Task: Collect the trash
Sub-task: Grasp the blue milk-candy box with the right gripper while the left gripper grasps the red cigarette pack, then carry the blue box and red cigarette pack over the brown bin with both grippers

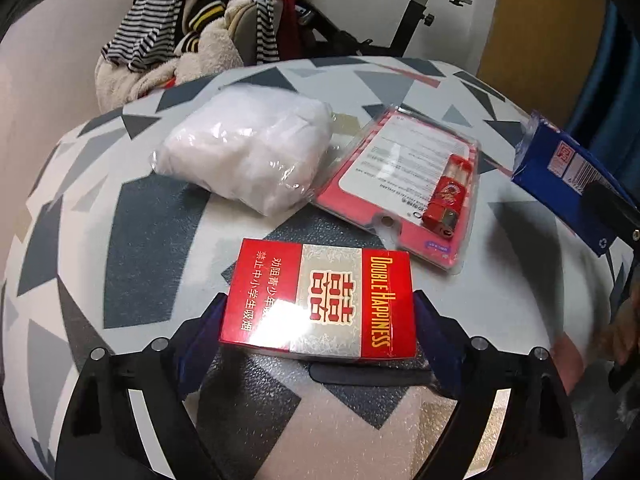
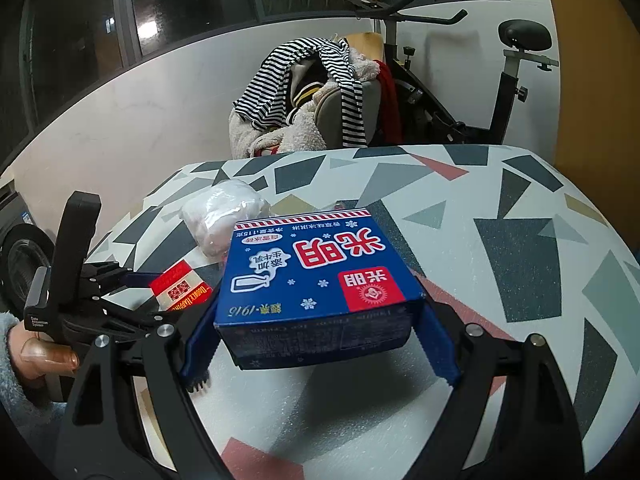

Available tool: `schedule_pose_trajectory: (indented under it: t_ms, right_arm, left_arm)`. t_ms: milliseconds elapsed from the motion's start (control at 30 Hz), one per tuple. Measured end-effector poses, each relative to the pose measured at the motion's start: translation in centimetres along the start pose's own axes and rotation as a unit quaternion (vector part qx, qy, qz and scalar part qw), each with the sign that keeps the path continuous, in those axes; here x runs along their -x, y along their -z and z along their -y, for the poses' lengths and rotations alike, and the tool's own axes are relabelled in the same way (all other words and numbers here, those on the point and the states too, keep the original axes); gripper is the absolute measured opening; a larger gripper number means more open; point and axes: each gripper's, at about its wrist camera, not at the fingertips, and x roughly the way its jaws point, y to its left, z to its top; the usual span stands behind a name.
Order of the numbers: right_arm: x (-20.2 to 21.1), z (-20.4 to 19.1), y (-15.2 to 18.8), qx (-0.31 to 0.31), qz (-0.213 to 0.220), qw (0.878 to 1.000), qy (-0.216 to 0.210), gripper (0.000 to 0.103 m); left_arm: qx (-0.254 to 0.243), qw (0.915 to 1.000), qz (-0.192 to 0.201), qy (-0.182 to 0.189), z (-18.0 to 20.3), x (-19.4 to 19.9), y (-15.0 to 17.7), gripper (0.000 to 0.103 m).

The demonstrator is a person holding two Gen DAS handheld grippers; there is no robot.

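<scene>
— Between the fingers of the left gripper (image 1: 320,320) sits the red cigarette pack (image 1: 320,300), flat and face up; why held that way?

— The blue pads press its two long sides, so it is clamped on the pack just above the patterned table (image 1: 140,220), which looks like a lift for collecting. The right gripper (image 2: 320,332) does the same with the blue milk-ice carton (image 2: 316,280), squeezed at both ends and raised clear of the table.

— How do they look?

— The pack is glossy, wrapped, with square corners. The carton seems empty and light, its near flap slightly open.

— What's left?

— A white plastic-wrapped bundle (image 1: 248,160) and a pink blister card (image 1: 400,184) with a red lighter (image 1: 444,196) on it lie near each other, beyond the pack.
</scene>
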Motion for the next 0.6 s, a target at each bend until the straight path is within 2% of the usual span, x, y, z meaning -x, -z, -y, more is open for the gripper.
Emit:
schedule_pose_trajectory:
  t_ms: [367, 600]
  right_arm:
    - [2.7, -2.6, -0.3, 0.03, 0.009, 0.999, -0.009, 0.084]
    - [5.4, -4.7, 0.5, 0.042, 0.008, 0.999, -0.022, 0.084]
  left_arm:
    - [-0.003, 0.9991, 0.041, -0.001, 0.6, 6.1, 0.5, 0.087]
    - [0.004, 0.9978, 0.065, 0.006, 1.3, 10.5, 3.0, 0.087]
